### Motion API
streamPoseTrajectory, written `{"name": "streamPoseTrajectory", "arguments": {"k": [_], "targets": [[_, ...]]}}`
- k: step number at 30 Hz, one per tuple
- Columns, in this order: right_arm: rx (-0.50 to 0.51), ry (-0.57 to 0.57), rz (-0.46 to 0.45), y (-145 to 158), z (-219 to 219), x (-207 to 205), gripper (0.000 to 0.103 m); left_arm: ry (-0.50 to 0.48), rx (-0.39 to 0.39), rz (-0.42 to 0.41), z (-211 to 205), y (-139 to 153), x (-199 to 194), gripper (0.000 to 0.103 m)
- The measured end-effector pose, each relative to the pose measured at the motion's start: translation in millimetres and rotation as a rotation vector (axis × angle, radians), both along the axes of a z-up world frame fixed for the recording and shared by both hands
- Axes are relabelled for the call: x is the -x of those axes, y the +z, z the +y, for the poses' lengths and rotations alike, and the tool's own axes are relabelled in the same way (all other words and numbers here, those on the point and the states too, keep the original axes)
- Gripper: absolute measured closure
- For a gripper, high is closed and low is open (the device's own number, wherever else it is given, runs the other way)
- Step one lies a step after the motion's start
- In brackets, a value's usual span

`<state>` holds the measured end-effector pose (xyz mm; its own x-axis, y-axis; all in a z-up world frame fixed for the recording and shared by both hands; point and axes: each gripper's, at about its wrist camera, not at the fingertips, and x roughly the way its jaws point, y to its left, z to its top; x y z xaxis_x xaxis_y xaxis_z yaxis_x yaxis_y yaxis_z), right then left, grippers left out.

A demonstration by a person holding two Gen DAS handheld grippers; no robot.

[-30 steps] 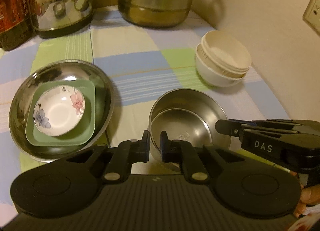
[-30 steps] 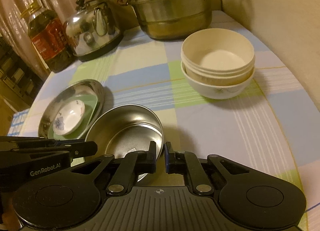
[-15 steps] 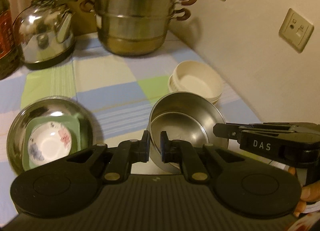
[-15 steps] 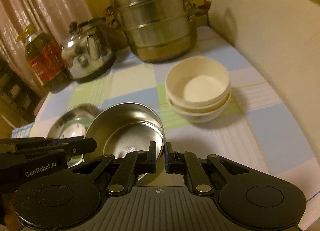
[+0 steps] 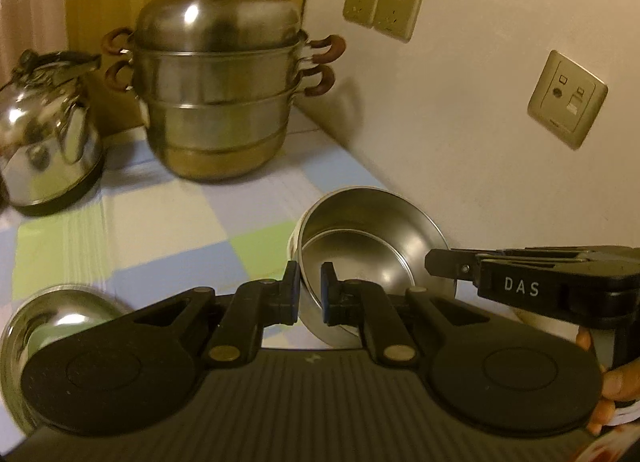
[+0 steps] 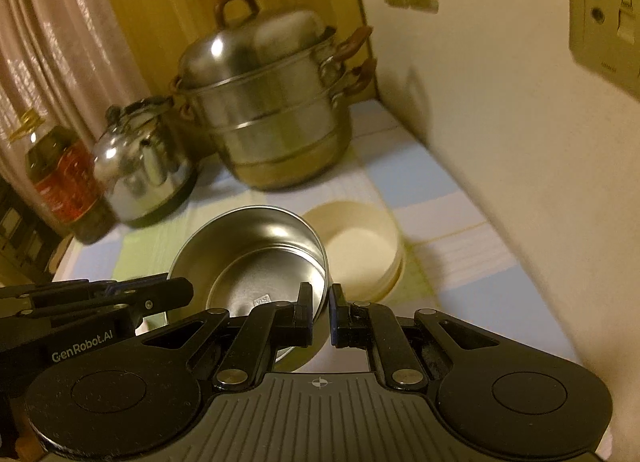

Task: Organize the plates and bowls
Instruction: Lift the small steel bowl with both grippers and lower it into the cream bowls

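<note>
Lifted since a second ago, the steel bowl [image 5: 372, 258] now hangs above the checked tablecloth [image 5: 168, 230] instead of sitting on it beside the wide steel basin [image 5: 48, 318], and the cream bowl stack [image 6: 356, 250] that lay well off at 1 o'clock now shows just behind its far rim in the right wrist view. Both grippers carry the bowl between them. The left gripper [image 5: 309, 294] is clamped on the near rim, one finger [image 5: 289, 290] outside the wall and the other inside. The right gripper [image 6: 320, 314] pinches the rim on its own side in the same way, with its left finger [image 6: 304, 312] over the bowl's inside. In the left wrist view the right gripper reaches in from 3 o'clock, its tips at the bowl's right rim; in the right wrist view the left gripper comes in from 9 o'clock.

Seen from the left wrist, the steel basin sits at 8 o'clock, partly cut off by the gripper body. A lidded steel steamer pot [image 5: 220, 102] stands at 11 o'clock against the wall, with a shiny kettle [image 5: 44, 142] to its left at 10 o'clock. From the right wrist, an oil bottle [image 6: 60, 186] with a red label stands left of the kettle at 9 o'clock. Wall sockets [image 5: 382, 8] sit at 1 o'clock above the table.
</note>
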<state>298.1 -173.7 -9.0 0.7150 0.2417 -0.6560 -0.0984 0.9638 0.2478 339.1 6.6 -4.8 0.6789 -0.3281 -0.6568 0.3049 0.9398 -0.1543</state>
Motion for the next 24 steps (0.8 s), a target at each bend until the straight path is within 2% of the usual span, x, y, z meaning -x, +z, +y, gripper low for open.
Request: {"name": "streamPoseTrajectory", "arguments": {"k": [13, 24], "targets": [[-0.017, -0.059, 0.029, 4, -26, -49, 0.095, -0.024, 0.016, 0.010, -22, 0, -55, 0.094], [-0.012, -0.075, 0.068, -17, -36, -76, 0.095, -0.027, 0.002, 0.058, -30, -22, -81, 0.094]]}}
